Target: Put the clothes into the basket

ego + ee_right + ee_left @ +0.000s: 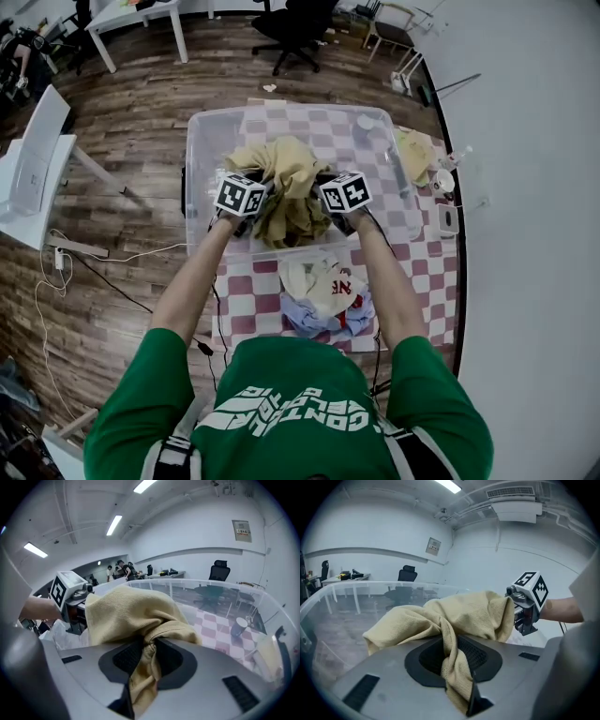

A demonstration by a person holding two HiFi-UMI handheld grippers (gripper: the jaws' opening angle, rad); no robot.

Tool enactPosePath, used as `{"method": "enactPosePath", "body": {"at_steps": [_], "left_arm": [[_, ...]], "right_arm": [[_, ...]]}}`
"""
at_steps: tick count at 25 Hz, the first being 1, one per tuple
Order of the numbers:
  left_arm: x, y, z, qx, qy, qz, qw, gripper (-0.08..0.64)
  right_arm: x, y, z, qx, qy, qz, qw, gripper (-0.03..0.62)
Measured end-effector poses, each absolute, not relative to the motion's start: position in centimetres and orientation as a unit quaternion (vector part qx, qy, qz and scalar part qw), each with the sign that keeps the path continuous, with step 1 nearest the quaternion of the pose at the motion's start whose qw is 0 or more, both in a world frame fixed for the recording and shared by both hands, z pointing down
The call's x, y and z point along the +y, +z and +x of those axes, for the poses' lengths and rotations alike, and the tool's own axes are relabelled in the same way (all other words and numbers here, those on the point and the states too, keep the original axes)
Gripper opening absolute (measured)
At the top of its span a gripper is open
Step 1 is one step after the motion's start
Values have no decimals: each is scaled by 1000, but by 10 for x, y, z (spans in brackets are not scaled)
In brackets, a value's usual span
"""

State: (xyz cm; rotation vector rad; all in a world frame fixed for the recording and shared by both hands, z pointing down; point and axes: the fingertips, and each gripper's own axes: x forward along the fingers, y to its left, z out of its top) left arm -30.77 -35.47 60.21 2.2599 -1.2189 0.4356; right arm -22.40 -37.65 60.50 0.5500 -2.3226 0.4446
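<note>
A tan ribbed garment point(289, 186) hangs bunched over the clear plastic basket point(208, 133) on the checkered table. My left gripper point(253, 212) is shut on the garment's left part point(449, 639), the cloth pinched between its jaws. My right gripper point(330, 212) is shut on the right part point(149, 654), with a fold trailing down between the jaws. Each gripper view shows the other gripper's marker cube across the stretched cloth. More clothes point(323, 292), white, blue and red, lie in a pile on the table near the person.
A tan cloth point(414, 155) lies on the table right of the basket, beside a cup point(442, 182) and a small box point(447, 219). An office chair point(295, 28) stands beyond the table. White desks point(37, 169) stand at the left. Cables trail over the wooden floor.
</note>
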Motion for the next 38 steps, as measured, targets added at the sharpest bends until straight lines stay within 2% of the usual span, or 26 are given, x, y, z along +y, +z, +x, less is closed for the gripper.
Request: {"method": "enactPosePath", "body": {"at_steps": [6, 15, 21, 34, 38], "left_arm": [[-353, 648, -323, -465, 212, 809, 292, 69], [-345, 688, -336, -461, 289, 779, 312, 89], [-339, 689, -346, -459, 336, 765, 301, 124], [-348, 616, -351, -496, 295, 781, 238, 127], [-348, 594, -343, -500, 276, 792, 216, 127]], "right_arm": [[-382, 644, -204, -867, 147, 214, 425, 95], [-386, 678, -182, -842, 146, 212, 474, 101], [-379, 688, -170, -824, 109, 184, 525, 137], [-384, 653, -134, -816, 62, 195, 541, 170], [-391, 623, -132, -830, 48, 216, 513, 170]]}}
